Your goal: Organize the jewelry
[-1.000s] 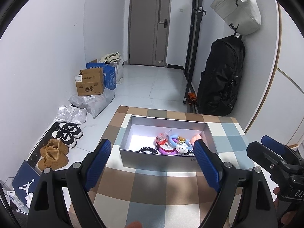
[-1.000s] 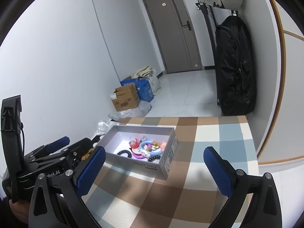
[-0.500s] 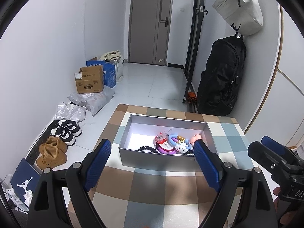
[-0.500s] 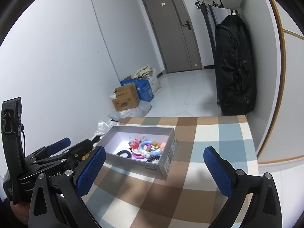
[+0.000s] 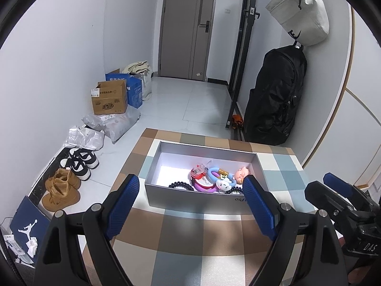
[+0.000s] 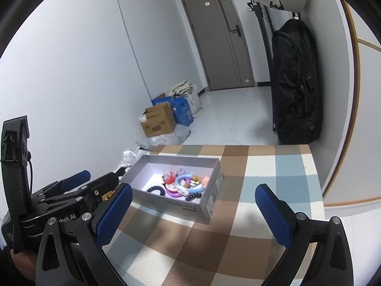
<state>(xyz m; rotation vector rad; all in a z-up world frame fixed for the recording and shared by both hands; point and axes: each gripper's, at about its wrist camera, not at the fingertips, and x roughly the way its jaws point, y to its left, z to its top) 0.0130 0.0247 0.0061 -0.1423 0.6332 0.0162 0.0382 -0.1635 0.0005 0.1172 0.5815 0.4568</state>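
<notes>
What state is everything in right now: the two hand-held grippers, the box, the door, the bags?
Left hand-held gripper: open, empty.
Right hand-held gripper: open, empty.
Box: lidless, on the checked tablecloth, jewelry piled at one end.
Door: closed.
Black bag: hanging on the wall.
White bag: hanging above it.
Cardboard box: flaps open.

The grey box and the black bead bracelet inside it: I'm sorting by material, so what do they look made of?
Grey box: likely cardboard with a matte silver-grey finish; thin straight walls, printed side. Black bead bracelet: glossy round beads, plastic or stone; the look leaves it open.
</notes>
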